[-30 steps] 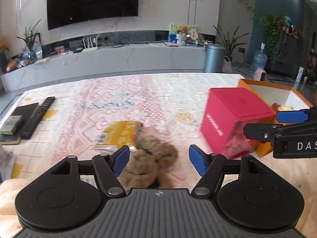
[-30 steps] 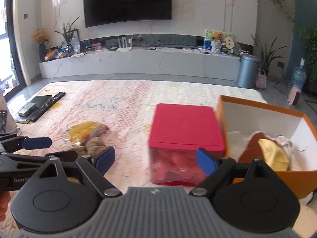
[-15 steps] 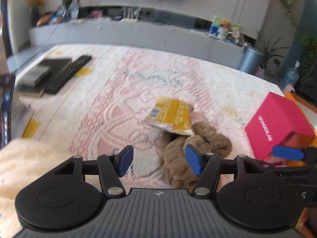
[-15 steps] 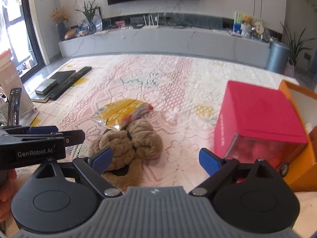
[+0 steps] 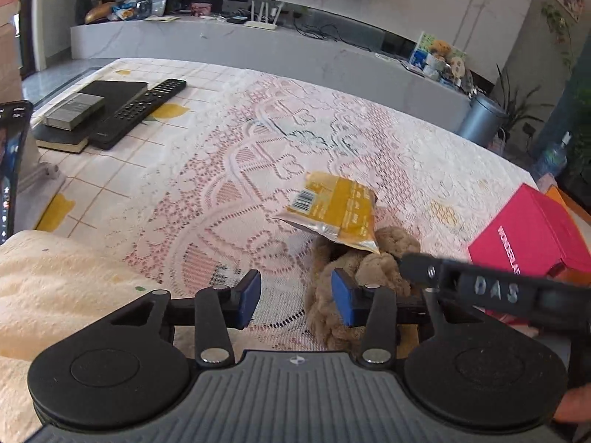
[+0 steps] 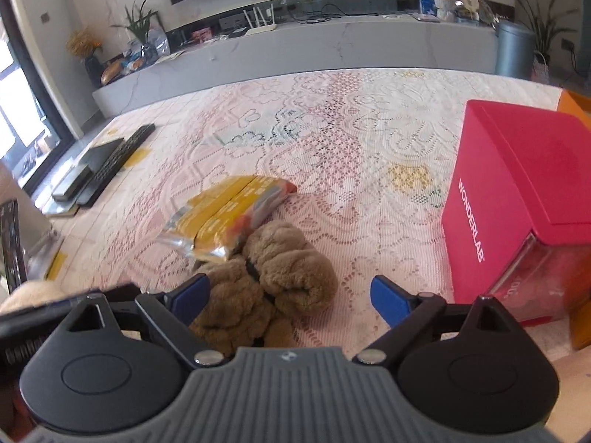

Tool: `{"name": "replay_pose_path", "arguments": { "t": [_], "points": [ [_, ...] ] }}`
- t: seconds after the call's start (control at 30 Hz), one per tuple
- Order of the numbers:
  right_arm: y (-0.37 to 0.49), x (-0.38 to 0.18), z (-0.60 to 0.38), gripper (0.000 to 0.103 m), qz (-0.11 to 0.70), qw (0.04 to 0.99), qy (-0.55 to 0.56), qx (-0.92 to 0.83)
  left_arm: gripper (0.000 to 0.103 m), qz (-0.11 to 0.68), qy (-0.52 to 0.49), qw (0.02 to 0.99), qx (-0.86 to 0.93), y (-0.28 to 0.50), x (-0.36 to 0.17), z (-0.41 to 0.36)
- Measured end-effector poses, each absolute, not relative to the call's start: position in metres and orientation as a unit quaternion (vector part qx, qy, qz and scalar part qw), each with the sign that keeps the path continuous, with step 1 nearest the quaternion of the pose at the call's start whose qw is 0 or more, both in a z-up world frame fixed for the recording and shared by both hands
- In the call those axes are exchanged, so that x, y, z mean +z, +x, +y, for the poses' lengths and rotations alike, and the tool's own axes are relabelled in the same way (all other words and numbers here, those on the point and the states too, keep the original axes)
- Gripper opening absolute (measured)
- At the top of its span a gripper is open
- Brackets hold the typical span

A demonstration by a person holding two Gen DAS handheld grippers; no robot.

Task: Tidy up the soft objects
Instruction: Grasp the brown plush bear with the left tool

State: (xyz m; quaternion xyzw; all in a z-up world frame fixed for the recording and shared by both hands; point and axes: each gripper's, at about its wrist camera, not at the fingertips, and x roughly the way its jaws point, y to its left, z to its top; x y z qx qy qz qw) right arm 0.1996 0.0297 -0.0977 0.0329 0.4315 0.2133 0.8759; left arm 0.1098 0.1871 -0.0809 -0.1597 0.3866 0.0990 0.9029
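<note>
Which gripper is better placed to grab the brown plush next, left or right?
Right. The right gripper is open with the brown plush between its fingers. The left gripper is closing on bare lace tablecloth; the plush lies beyond its right finger, partly under the yellow packet.

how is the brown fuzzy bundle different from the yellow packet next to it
The brown fuzzy bundle is thick, lumpy plush; the yellow packet is thin, flat and shiny, with printed text and a barcode. The bundle lies nearer the grippers; the packet sits behind it, one end resting on it. Both lie on the lace tablecloth.
</note>
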Motion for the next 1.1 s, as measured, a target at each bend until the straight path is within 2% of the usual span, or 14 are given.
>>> {"name": "replay_pose_path", "arguments": {
  "t": [0.17, 0.23, 0.3, 0.37, 0.5, 0.73, 0.9, 0.97, 1.1],
  "points": [
    [0.212, -0.099, 0.036, 0.080, 0.436, 0.872, 0.031, 0.219, 0.052, 0.392, -0.168, 0.901, 0.074, 0.114, -0.085, 0.185],
    [0.212, -0.099, 0.036, 0.075, 0.433, 0.874, 0.027, 0.221, 0.061, 0.381, -0.176, 0.907, 0.046, 0.114, -0.084, 0.183],
    [0.211, -0.099, 0.034, 0.060, 0.427, 0.878, 0.020, 0.216, 0.068, 0.376, -0.177, 0.909, 0.026, 0.116, -0.084, 0.180],
    [0.212, -0.099, 0.027, 0.051, 0.428, 0.878, 0.026, 0.212, 0.071, 0.376, -0.179, 0.909, 0.009, 0.119, -0.085, 0.175],
    [0.217, -0.101, 0.013, 0.039, 0.427, 0.881, 0.032, 0.199, 0.076, 0.401, -0.163, 0.901, -0.014, 0.133, -0.093, 0.165],
    [0.220, -0.106, 0.013, 0.037, 0.431, 0.877, 0.025, 0.211, 0.087, 0.454, -0.098, 0.885, -0.011, 0.158, -0.109, 0.143],
    [0.219, -0.108, 0.016, 0.037, 0.429, 0.877, 0.015, 0.215, 0.086, 0.472, -0.119, 0.873, 0.018, 0.168, -0.120, 0.149],
    [0.218, -0.109, 0.016, 0.037, 0.430, 0.877, 0.016, 0.214, 0.085, 0.469, -0.116, 0.875, 0.022, 0.168, -0.119, 0.149],
    [0.217, -0.108, 0.016, 0.037, 0.429, 0.878, 0.012, 0.213, 0.068, 0.463, -0.116, 0.879, 0.022, 0.163, -0.117, 0.149]
  ]
}}
